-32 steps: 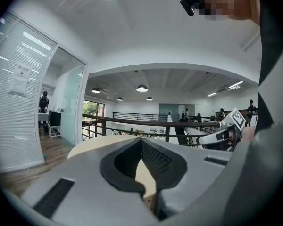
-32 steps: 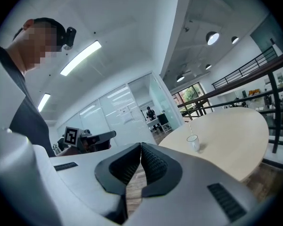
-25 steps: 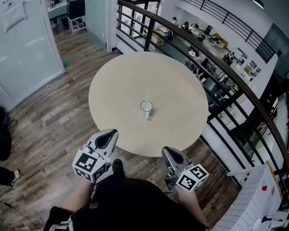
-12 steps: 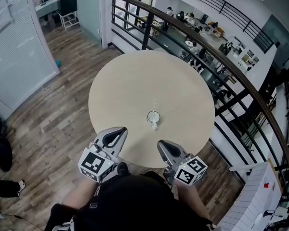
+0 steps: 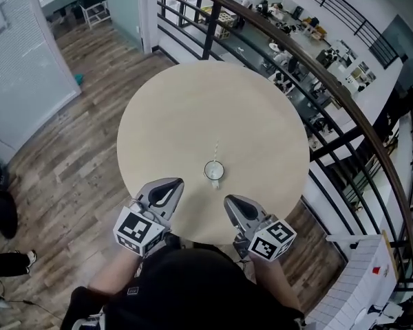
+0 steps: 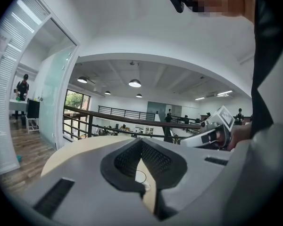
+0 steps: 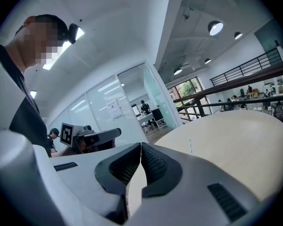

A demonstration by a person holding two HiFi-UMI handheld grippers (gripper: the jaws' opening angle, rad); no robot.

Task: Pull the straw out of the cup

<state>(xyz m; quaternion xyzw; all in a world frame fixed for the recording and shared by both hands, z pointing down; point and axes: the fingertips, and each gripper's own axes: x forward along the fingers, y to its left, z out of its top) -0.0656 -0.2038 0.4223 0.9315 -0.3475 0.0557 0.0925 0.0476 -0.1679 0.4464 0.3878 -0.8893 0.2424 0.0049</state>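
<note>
Head view: cup (image 5: pixel 214 171) with straw (image 5: pixel 217 150) standing on round table (image 5: pixel 186 102) — railing (image 5: pixel 316 71) curving behind.
Markers: black squares showing on both cubes (image 5: pixel 135 230).
Left gripper (image 5: pixel 173 183): hovering clenched, empty.
Right gripper (image 5: pixel 230 201): hovering clenched, empty.

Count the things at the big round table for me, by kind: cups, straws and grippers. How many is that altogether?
Cup: 1
Straw: 1
Grippers: 2, the left gripper and the right gripper
Total: 4
</note>
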